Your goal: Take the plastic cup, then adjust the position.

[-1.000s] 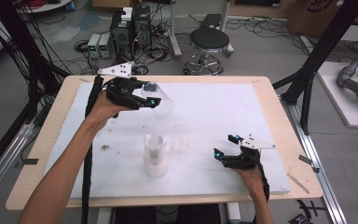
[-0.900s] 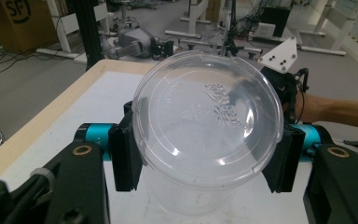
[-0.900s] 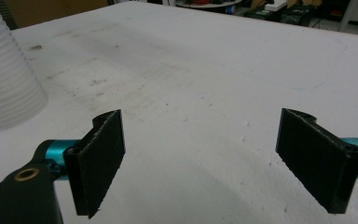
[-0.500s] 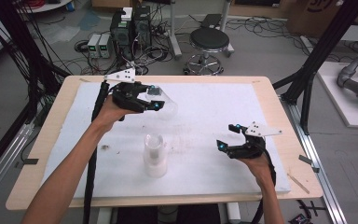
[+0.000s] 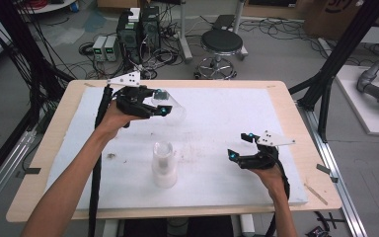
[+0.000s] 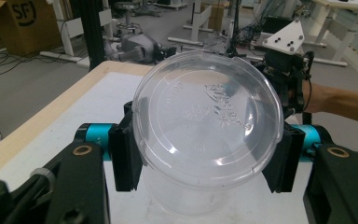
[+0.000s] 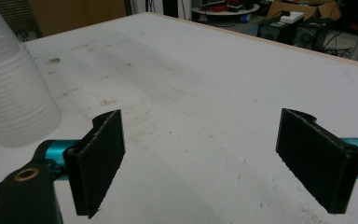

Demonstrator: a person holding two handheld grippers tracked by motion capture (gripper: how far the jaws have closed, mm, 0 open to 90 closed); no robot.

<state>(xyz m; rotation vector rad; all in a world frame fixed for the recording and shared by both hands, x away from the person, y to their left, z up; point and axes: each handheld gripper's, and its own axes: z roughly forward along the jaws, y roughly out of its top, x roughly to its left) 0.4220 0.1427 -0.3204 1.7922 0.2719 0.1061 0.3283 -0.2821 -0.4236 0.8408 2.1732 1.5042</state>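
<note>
Left gripper view: clear cup [image 6: 205,140] clamped between left tongs [image 6: 203,156]; right tongs [image 7: 212,161] wide, empty.

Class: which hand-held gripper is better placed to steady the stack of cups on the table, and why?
Right. The right hand-held gripper is open, empty and low beside the stack of cups; the left hand-held gripper already holds a clear cup.

A wood-edged desk [image 5: 296,133] with a white top is standing on a grey floor [image 5: 276,54]. Behind it, a black round stool [image 5: 221,43] is sitting beside dark computer boxes [image 5: 139,28] and tangled cables [image 5: 98,49]. A cardboard box [image 6: 25,23] is resting farther off.
</note>
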